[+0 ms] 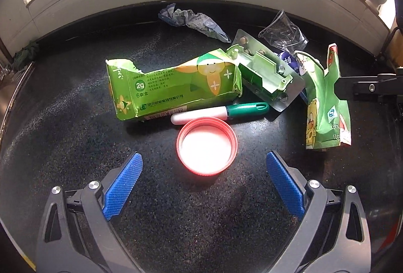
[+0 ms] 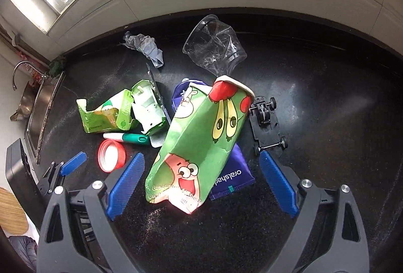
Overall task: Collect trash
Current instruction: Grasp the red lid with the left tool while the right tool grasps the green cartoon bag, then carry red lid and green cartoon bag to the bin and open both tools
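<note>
On the dark speckled bench (image 1: 63,122) under a bright window, a heap of litter lies between both pairs of tongs. The left tongs (image 1: 204,164) stand wide apart, gripping nothing, with a red jar lid (image 1: 207,147) lying open side up just ahead of their blue pads. Touching the lid's far rim is a green-and-white pen (image 1: 219,111), and behind that a torn green medicine box (image 1: 173,89) beside an opened blister pack (image 1: 264,74). The right tongs (image 2: 201,167) are likewise spread wide, empty, framing a crumpled green cartoon paper bag (image 2: 199,137) that rests on a purple pouch (image 2: 231,177). A crushed clear plastic cup (image 2: 214,46) and a wad of grey wrapper (image 2: 146,46) lie farther back, and a black toy car chassis (image 2: 267,124) sits just right of the bag.
</note>
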The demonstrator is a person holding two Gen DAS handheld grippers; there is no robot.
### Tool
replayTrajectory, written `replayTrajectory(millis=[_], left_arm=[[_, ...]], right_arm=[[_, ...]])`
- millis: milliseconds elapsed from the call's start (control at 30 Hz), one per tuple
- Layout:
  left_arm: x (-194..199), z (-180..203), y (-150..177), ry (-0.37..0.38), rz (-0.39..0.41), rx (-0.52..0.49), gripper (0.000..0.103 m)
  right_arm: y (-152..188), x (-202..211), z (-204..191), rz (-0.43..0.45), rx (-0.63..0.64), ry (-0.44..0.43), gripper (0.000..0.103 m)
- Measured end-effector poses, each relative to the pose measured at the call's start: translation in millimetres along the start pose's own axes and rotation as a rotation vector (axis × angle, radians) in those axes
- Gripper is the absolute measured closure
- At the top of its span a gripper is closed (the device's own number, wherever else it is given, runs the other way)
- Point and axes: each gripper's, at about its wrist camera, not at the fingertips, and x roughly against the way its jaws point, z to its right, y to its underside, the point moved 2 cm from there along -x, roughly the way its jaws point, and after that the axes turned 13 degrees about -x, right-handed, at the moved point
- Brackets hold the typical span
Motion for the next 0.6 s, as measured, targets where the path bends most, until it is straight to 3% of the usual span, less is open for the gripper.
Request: replayTrajectory(millis=[100,233,333,367,467,600], left_arm=[[-9.3,2.2,-2.3,0.013,-0.013,-0.006,0.010],[-18.6,6.0,-8.8,-0.010,-0.017,-0.044,0.015],[-18.4,8.3,-15.8,-0.016,-0.010,-0.070,0.037],[-17.2,8.0,-17.7,-0.020,-0.012,-0.074,0.054],[-13.1,3.4,-18.9,0.018,-0.024,-0.034,0.055],[4.4,3.6,-20.3,0.014,-0.004,-0.038,0.055]], right_arm=[[-3.1,-10.6,0.8,-0.027,-0.008,-0.005,0.020],[-7.2,-13.0,-0.3,-0.047,-0.030,-0.035,0.042],[-8.2,-4.7,-3.0,-0.039,-0.025,-0.053,0.054],[-7.9,-0.9,-4.8,-0.032,-0.014,-0.054,0.057],[-5.4,13.8,-9.1,0.001,0.022,-0.057,0.058],[-1.6,34.6,-12.4,0.030,0.047,-0.061,0.058]])
